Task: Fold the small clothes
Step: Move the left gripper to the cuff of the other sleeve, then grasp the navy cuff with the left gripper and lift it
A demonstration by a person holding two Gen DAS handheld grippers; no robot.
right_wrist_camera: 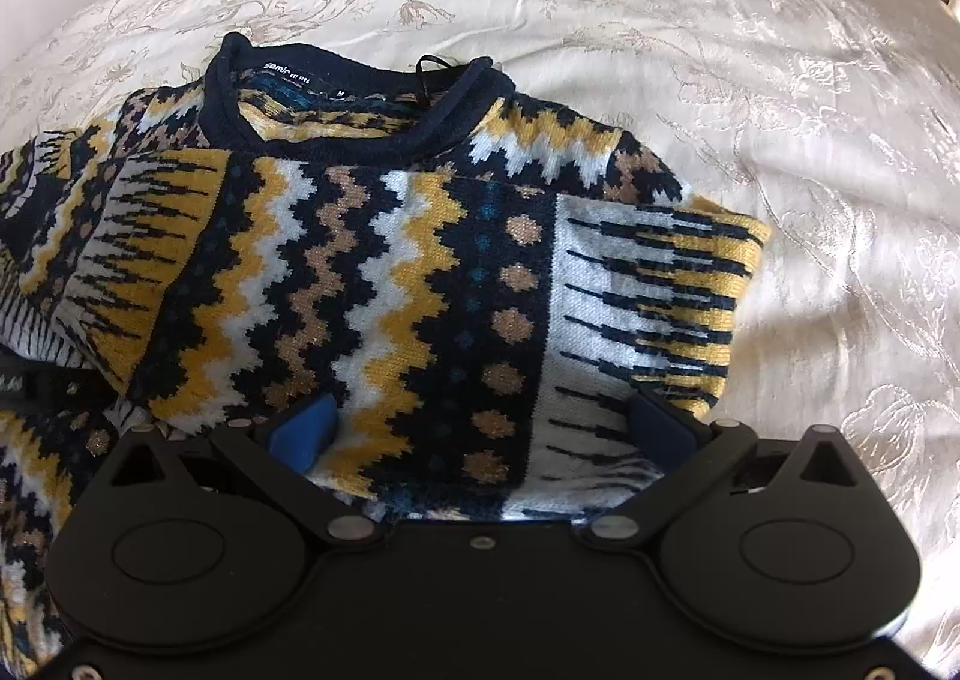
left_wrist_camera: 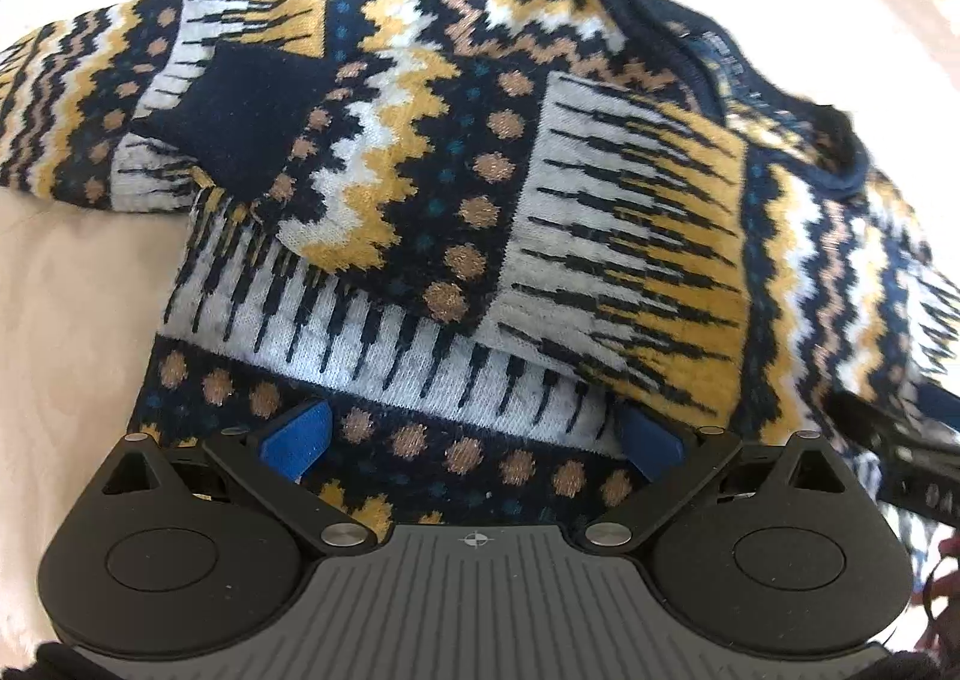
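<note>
**Both grippers wide over the folded sweater**

Down low over a patterned knit sweater [left_wrist_camera: 456, 188], navy, mustard, white and tan, spread on a cream embroidered bedspread [right_wrist_camera: 690, 50]. Sleeves already folded in across the body, navy collar [right_wrist_camera: 360, 140] at the far end, label showing inside the neck.

Left gripper [left_wrist_camera: 474, 440]: jaws spread wide, blue pads [left_wrist_camera: 297, 440] well apart, one either side of a dotted navy band near the hem. Fabric passing between the pads and under them, nothing pinched. Pads looking pressed into or resting just on the knit; true contact hard to call. Folded sleeve cuff [left_wrist_camera: 240, 110], solid navy, lying far left on the chest. A second folded sleeve panel [left_wrist_camera: 636, 248], striped white and mustard, overlapping at the right.

Right gripper [right_wrist_camera: 483, 434]: jaws equally wide, left blue pad [right_wrist_camera: 303, 434] bright, right pad in shadow. Between them the near edge of the folded sleeve, zigzags and tan dots running away toward the collar. No grip here either, cloth simply lying in the gap. Bare bedspread to the right and beyond the collar, more sweater bunched off to the left.

Over in the left wrist view, at the far right edge, the other gripper's dark body [left_wrist_camera: 900, 458] just poking in over the knit.
</note>
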